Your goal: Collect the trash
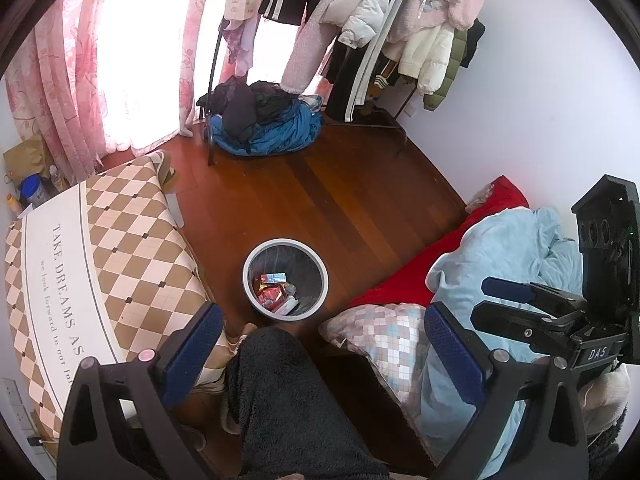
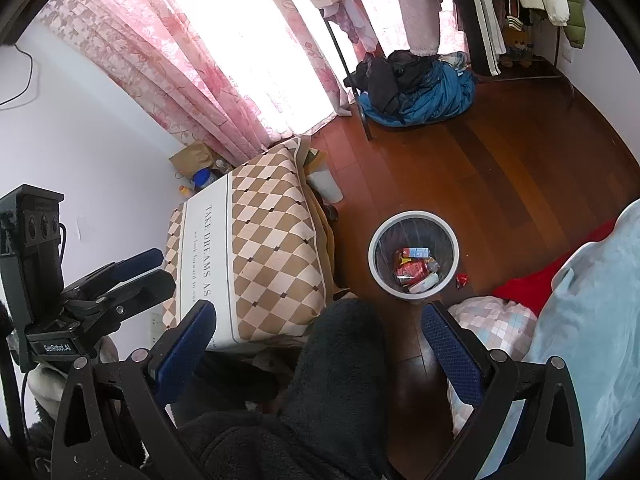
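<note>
A round white waste bin with a dark liner stands on the wood floor, holding red wrappers, a small carton and other trash. It also shows in the right wrist view. A small red wrapper lies on the floor right of the bin, near the bed. My left gripper is open and empty, held above my dark fleece-clad knee, short of the bin. My right gripper is open and empty too, at the same height; it shows at the right of the left wrist view.
A table with a checked cloth stands left of the bin. A bed with a light blue duvet, red sheet and checked pillow is on the right. A clothes rack and a clothes pile stand by the pink curtains.
</note>
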### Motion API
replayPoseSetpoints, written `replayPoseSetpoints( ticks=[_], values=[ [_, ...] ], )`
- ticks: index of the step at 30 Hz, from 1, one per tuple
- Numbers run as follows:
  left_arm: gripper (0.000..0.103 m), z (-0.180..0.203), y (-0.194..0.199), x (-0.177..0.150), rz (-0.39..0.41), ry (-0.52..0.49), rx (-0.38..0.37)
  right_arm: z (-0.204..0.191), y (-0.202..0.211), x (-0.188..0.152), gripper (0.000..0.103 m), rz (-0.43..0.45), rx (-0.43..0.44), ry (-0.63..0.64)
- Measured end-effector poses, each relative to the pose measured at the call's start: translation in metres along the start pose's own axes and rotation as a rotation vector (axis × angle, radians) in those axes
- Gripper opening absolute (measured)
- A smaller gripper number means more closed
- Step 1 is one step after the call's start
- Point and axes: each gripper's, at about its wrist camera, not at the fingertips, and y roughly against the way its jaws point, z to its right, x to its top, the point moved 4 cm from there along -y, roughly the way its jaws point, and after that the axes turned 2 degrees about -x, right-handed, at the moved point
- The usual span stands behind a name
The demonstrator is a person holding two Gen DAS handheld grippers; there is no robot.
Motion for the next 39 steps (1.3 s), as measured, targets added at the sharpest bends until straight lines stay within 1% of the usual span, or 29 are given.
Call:
replayPoseSetpoints(
  ticks=[5,14,23,39],
  values=[
    [0.103,-0.002,0.002,0.000,0.001,-0.004,-0.006,-0.001,0.002,0.001,0.103,0.000,-0.002,0.002],
    [0.103,-0.007,0.010,0.001,0.007,-0.005,0.010,-0.002,0.002,0.002,0.103,-0.001,-0.005,0.006],
    [0.103,-0.009,0.010,0.000,0.005,-0.009,0.006,0.009,0.003,0.007,0.103,-0.005,-0.004,0.008],
    [0.103,-0.008,0.010,-0.002,0.005,-0.015,-0.001,0.006,0.003,0.005,0.103,-0.004,-0.007,0.008]
  ],
)
